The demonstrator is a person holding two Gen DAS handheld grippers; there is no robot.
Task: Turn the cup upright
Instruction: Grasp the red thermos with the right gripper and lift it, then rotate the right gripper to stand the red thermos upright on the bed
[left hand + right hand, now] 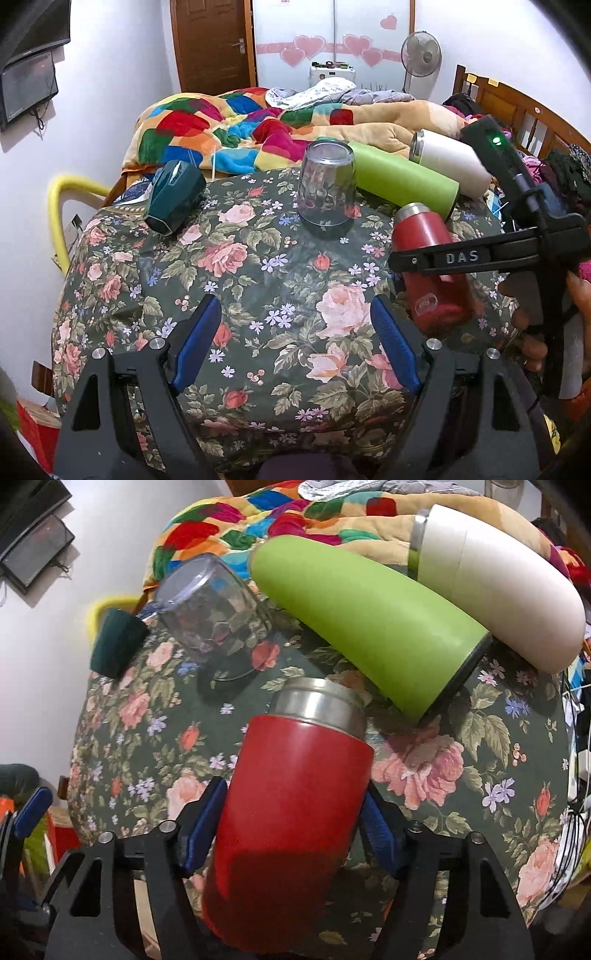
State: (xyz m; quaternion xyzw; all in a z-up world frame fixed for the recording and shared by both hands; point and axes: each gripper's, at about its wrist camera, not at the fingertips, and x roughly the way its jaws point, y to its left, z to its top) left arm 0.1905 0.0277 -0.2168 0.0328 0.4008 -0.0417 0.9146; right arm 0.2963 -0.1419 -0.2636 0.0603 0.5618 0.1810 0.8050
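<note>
A red cup (295,805) with a steel rim sits between my right gripper's (291,801) blue pads, which are closed on its body; it is tilted, steel rim pointing away. In the left wrist view the red cup (428,266) is at the right, held by the right gripper (443,258). My left gripper (291,325) is open and empty over the flowered cloth (258,280), well short of the other cups.
A clear glass (327,184) stands upside down mid-table. A green cup (402,177) and a white cup (450,158) lie on their sides behind. A dark teal cup (173,197) lies at the left. A bed with a colourful blanket (240,122) is beyond.
</note>
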